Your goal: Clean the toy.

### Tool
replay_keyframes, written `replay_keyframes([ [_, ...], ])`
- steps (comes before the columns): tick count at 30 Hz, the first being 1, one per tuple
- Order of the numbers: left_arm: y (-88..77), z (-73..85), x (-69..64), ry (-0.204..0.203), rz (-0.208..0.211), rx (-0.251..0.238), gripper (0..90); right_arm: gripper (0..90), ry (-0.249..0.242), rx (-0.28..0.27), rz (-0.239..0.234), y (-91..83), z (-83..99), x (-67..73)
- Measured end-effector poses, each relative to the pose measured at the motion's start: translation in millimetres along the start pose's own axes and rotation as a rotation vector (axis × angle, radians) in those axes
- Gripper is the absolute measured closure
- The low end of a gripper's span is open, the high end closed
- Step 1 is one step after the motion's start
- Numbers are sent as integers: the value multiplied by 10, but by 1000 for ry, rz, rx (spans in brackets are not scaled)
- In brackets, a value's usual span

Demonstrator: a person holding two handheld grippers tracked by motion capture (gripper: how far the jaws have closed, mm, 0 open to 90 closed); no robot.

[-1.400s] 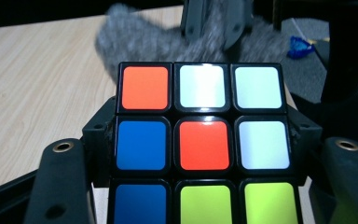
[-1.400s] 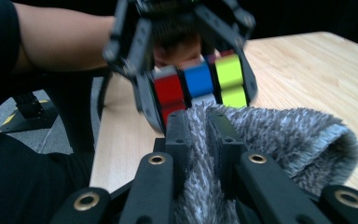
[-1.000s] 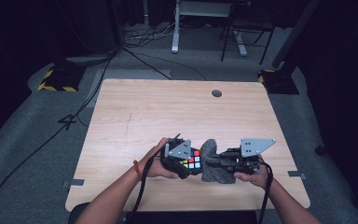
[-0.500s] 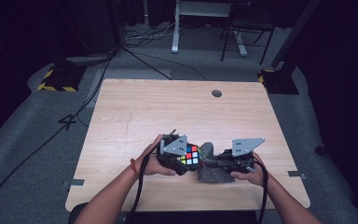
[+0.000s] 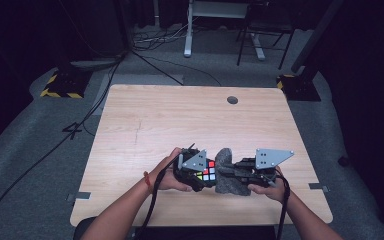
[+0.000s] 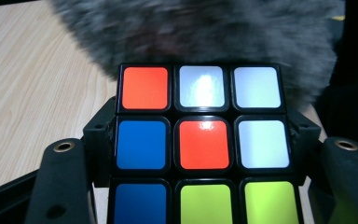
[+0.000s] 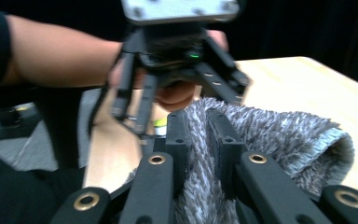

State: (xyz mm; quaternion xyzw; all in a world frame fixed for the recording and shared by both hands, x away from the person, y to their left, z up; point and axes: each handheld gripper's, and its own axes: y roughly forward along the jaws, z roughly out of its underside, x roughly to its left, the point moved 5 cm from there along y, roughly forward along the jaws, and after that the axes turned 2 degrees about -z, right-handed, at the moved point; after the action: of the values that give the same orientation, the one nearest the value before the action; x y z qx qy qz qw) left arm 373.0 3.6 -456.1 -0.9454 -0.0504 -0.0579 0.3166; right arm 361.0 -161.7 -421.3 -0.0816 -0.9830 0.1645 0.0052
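Observation:
A Rubik's cube (image 5: 209,173) sits clamped in my left gripper (image 5: 201,175) near the table's front edge. In the left gripper view its face (image 6: 203,144) shows orange, white, blue, red and yellow-green tiles between the black fingers (image 6: 65,182). A grey fuzzy cloth (image 5: 226,172) is bunched up just right of the cube, touching it, and blurs across the top of the left gripper view (image 6: 205,32). My right gripper (image 5: 232,170) is shut on a fold of this cloth (image 7: 279,135), its jaws (image 7: 198,135) pinching the pile. The left gripper (image 7: 177,51) and its hand face it close by.
The wooden table (image 5: 180,115) has a round cable hole (image 5: 232,100) at the back. Both forearms come in over the front edge. Beyond the table, on the grey floor, are cables, metal desk legs (image 5: 187,30) and a yellow-black striped base (image 5: 60,87).
Both hands have stayed nearly in place. The cloth now stands bunched a little higher against the cube than a second ago.

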Motion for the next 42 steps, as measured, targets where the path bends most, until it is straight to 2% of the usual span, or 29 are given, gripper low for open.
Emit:
replay_keyframes([
  [1,-11,-15,-8,3,0,-5,336,807,5,15,22,3,19,-35],
  [3,-37,-37,-14,9,-2,-15,336,808,39,26,29,8,71,-97],
  [6,-98,-59,1,-2,-2,-48,336,807,42,114,52,33,186,-159],
  [10,-183,-80,50,-10,-31,-74,336,807,48,177,17,73,307,-170],
  [12,-201,-66,77,-19,-40,-77,336,806,51,150,-17,77,281,-138],
  [13,-202,-58,84,-20,-45,-74,336,806,37,141,-27,74,250,-109],
  [15,-201,-44,98,-31,-39,-77,337,806,19,129,-39,67,206,-63],
  [18,-172,-26,104,-27,-54,-53,336,806,-2,106,-58,45,147,-6],
  [21,-88,0,80,-20,-47,-19,336,806,-9,62,-84,25,65,55],
  [24,-5,5,34,-12,-16,-6,336,806,-22,41,-96,22,16,100],
  [26,28,13,4,-20,5,-4,336,806,-27,33,-86,13,2,109],
  [27,38,13,-8,-10,8,2,336,806,-24,24,-80,0,-5,100],
  [30,51,-5,-43,3,11,5,337,807,-15,24,-32,-10,-4,42],
  [35,-7,-47,-48,12,5,-15,336,808,-4,77,36,-6,88,-72],
  [39,-108,-78,-15,6,-19,-49,336,808,17,118,50,14,192,-139],
  [41,-153,-90,3,-10,-18,-74,336,808,37,136,42,45,260,-163],
  [42,-182,-94,17,-8,-33,-79,336,807,43,144,36,60,284,-164],
])
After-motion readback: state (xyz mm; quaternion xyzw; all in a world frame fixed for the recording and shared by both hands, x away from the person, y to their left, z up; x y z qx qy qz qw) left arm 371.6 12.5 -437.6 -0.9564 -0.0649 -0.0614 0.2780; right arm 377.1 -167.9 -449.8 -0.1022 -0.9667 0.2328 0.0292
